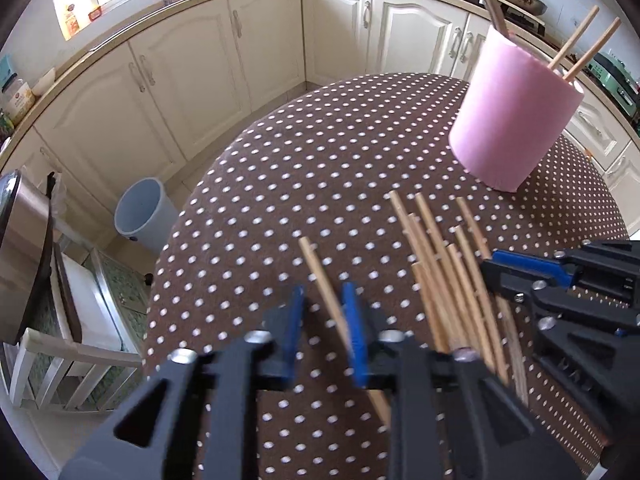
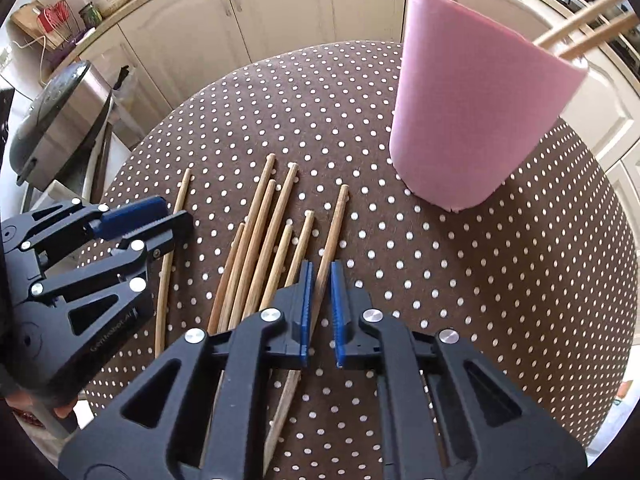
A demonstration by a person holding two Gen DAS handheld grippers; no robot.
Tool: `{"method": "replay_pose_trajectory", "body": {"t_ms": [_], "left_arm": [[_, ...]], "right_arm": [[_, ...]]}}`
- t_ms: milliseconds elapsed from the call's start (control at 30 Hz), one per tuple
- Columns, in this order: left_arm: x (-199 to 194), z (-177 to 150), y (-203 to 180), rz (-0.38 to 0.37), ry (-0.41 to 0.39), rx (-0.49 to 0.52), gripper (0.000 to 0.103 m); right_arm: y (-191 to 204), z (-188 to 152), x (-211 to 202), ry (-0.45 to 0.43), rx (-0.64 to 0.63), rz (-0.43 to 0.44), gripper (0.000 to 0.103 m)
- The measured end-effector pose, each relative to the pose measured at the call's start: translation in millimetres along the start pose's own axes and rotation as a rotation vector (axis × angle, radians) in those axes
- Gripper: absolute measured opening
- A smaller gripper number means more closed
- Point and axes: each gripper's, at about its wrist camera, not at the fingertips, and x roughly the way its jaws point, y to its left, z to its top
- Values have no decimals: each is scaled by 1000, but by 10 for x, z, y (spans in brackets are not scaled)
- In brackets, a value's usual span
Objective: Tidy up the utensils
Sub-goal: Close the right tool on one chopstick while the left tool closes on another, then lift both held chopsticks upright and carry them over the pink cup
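On dotted tablecloth, left tool spread around lone chopstick, right tool slightly spread over another chopstick.

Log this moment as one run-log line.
left gripper: open around lone chopstick | right gripper: open around chopstick | pink holder: three inside

We've got a round table in a brown cloth with white dots. On it, far right, a pink cup stands upright, and a loose bunch of wooden chopsticks lies near left, one stray chopstick further left.
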Motion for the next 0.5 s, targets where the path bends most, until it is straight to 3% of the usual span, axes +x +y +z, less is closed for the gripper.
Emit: {"method": "replay_pose_trajectory", "body": {"t_ms": [67,267,500], "left_arm": [[13,33,-66,9,-7,7,6],[-23,27,-80,-26,-20,-12,5],[-441,-11,-208,-57,-99,0,5]], "right_arm": [[22,7,4,-13,0,-9,8],[-8,-84,-38,-62,29,8,6],[-75,-172,-424,-162,56,48,6]]}}
